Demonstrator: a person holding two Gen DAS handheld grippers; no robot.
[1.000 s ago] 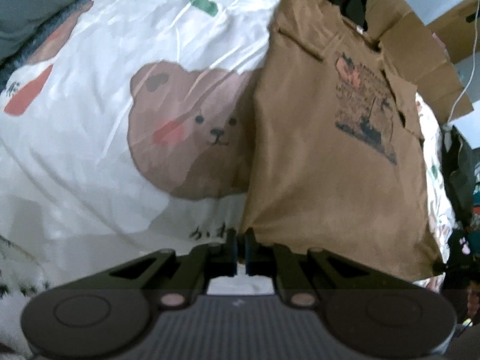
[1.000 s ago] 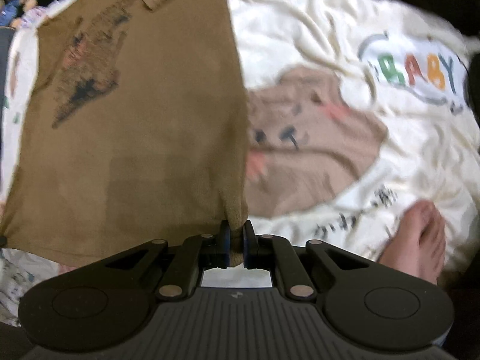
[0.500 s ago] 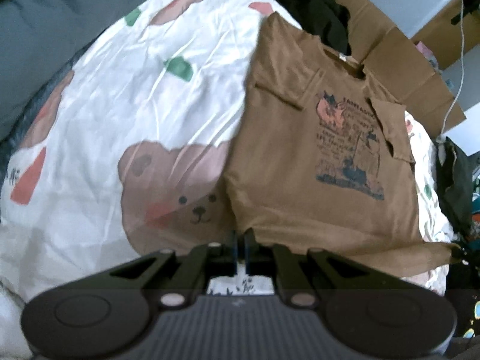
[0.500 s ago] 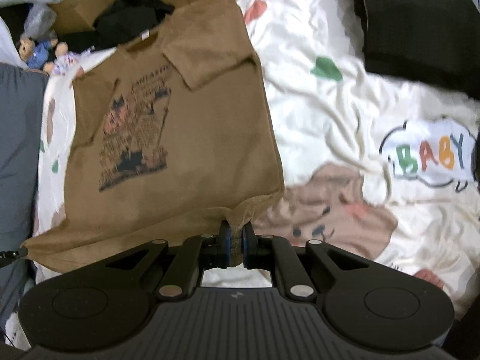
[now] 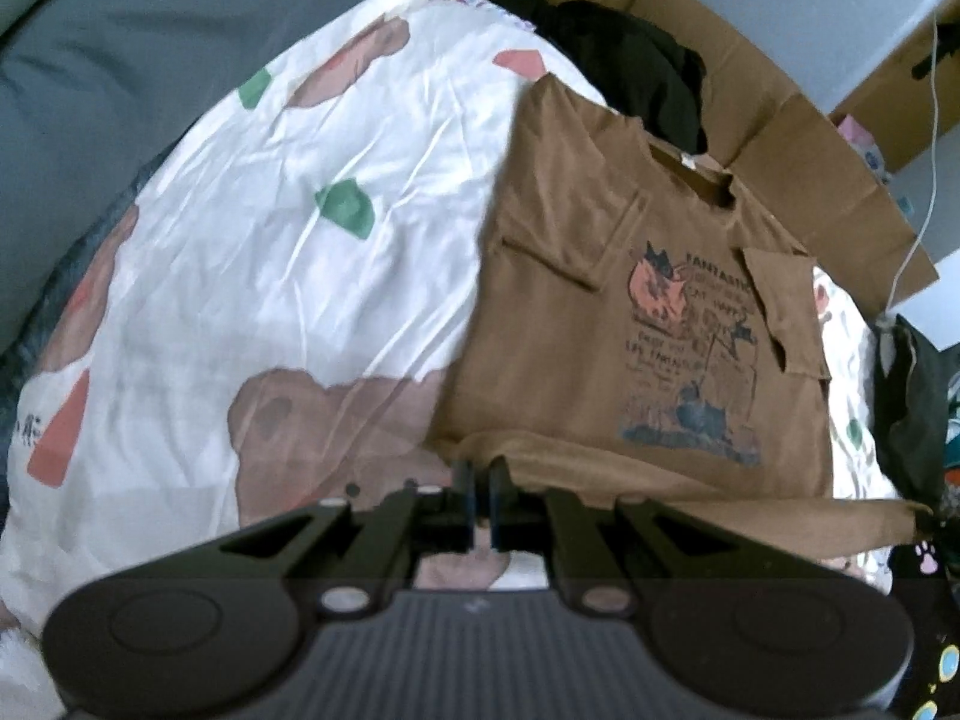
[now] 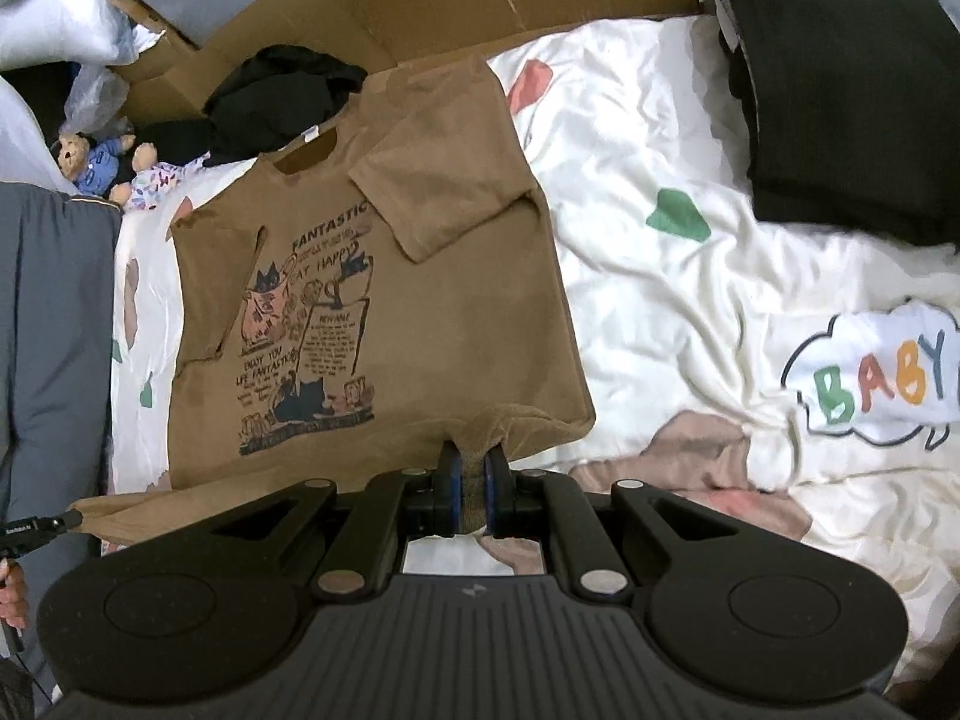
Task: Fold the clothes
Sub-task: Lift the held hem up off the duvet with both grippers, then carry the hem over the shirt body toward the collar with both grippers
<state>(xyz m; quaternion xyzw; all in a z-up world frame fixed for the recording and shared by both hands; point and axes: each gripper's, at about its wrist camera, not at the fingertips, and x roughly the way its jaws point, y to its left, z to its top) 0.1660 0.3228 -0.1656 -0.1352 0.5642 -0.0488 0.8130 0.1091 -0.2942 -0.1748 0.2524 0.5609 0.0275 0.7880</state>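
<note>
Pinching the brown T-shirt's (image 6: 456,312) hem — both grippers (image 5: 480,498) (image 6: 471,495) clamped — over a bear-print quilt (image 6: 690,300)

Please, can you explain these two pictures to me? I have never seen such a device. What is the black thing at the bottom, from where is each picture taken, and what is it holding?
A person holds a hand tool with two pinching fingers in each hand. A wide-angle camera sits on each tool and looks forward along its fingers, so the black shape at the bottom is the tool itself.

One picture comes from the left gripper, the other from the right gripper. Both are shut on the bottom hem of a brown T-shirt, one near each corner.

The T-shirt has a printed picture with the word FANTASTIC, and both sleeves are folded in over the front. It lies on a white quilt printed with bears and the word BABY. Behind it are dark clothes, cardboard and two small teddy bears.
</note>
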